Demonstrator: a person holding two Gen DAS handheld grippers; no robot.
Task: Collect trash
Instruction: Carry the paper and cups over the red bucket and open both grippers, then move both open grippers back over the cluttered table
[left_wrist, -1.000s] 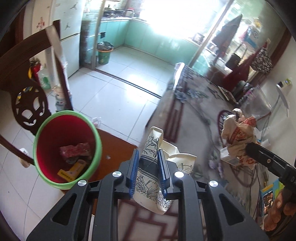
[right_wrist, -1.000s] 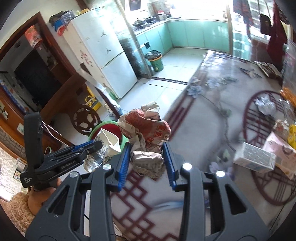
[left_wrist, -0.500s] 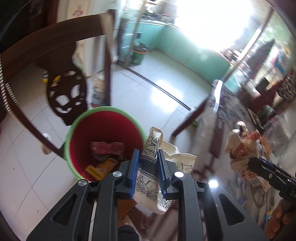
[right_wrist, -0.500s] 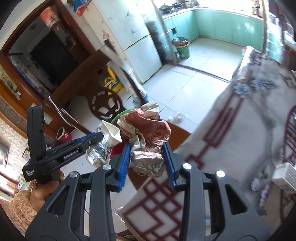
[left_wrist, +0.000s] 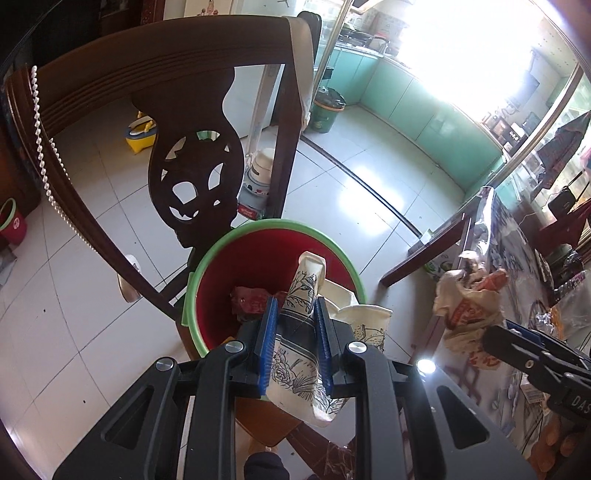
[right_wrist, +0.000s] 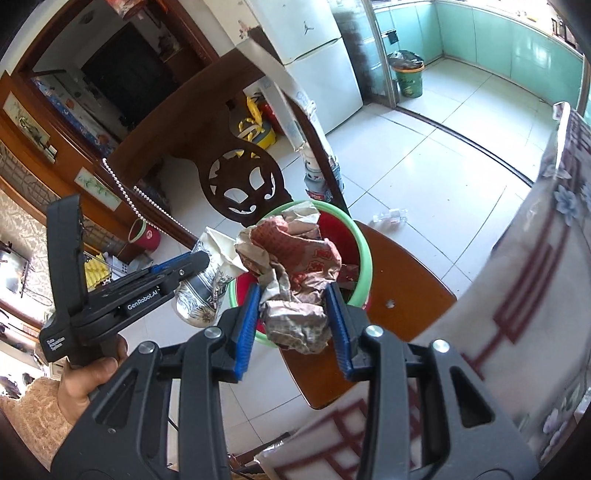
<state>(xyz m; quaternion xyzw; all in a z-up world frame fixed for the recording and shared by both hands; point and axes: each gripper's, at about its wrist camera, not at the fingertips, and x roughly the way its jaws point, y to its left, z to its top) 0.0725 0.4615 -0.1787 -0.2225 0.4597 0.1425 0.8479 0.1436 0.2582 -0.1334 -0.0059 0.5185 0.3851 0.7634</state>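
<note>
My left gripper (left_wrist: 294, 343) is shut on a crushed paper cup with a flower print (left_wrist: 301, 343), held right above a red bin with a green rim (left_wrist: 255, 229). Red wrappers lie inside that bin. My right gripper (right_wrist: 294, 326) is shut on a crumpled brown and red paper wrapper (right_wrist: 295, 258), also over the bin (right_wrist: 364, 254), which stands on a wooden chair seat (right_wrist: 402, 291). In the right wrist view the left gripper (right_wrist: 192, 264) comes in from the left with the cup (right_wrist: 207, 280). The wrapper (left_wrist: 469, 306) shows at right in the left wrist view.
A dark carved chair back (left_wrist: 195, 173) rises just behind the bin. The table with its patterned cloth (right_wrist: 535, 277) lies to the right. A second small red bin (right_wrist: 144, 234) stands on the white tile floor; a white fridge (right_wrist: 321, 62) and a green kitchen bin (right_wrist: 408, 77) are farther off.
Both grippers have swung from over the table toward the chair and sunk a little, each keeping its load. The red bin now lies directly under them, closer and larger in view.
</note>
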